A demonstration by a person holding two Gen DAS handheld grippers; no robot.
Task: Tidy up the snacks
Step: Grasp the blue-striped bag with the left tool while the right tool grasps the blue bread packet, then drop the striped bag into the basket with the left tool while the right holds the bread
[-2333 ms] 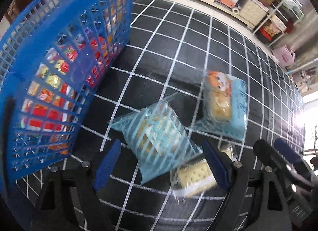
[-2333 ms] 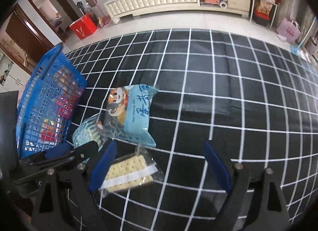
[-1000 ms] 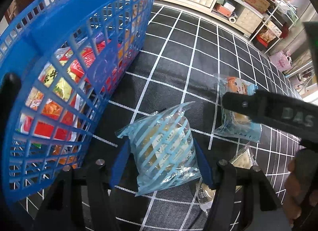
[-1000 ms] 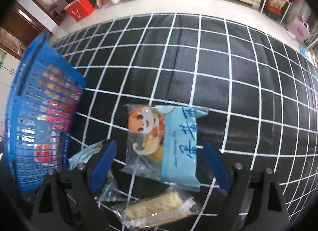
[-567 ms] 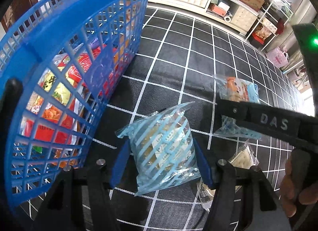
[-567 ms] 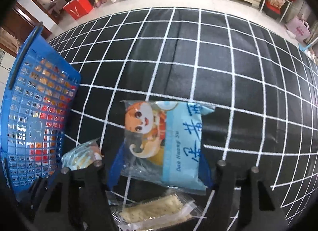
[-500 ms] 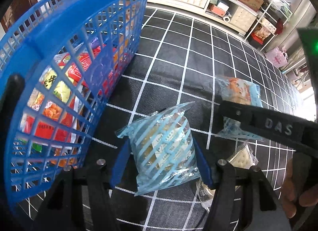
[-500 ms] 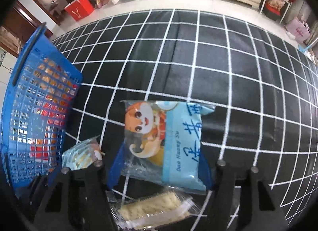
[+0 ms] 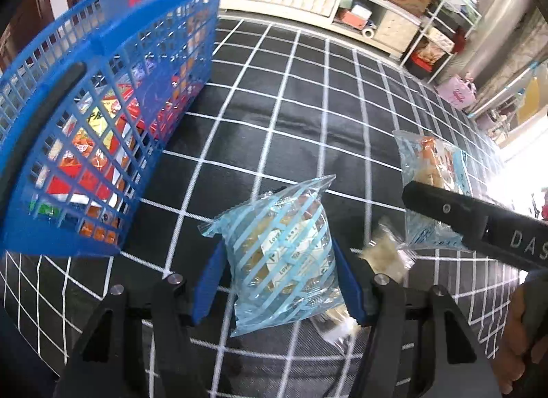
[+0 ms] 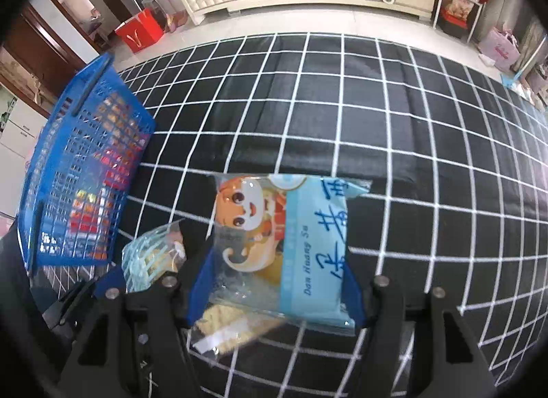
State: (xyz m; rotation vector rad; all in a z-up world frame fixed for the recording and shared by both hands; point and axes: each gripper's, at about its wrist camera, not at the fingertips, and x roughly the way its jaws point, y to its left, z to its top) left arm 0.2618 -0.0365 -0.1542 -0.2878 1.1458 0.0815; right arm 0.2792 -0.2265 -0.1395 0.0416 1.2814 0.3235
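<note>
Striped blue packet is pinched between my left gripper's blue pads, one pad flat on each side of it, lifted a little over the black checked cloth. Over on my right, the light blue packet with the orange cartoon face sits clamped in my right gripper; those jaws have just been closing, and now both pads press on its lower edges. Under it, a clear-wrapped cracker packet lies on the cloth, blurred, partly covered by the blue one. From the left wrist view the cracker packet shows just right of my left gripper's right finger. The blue mesh basket, with red and yellow snack packs inside, stands at the left on the cloth, near the striped packet but apart from it. A hand shows at the lower right edge.
</note>
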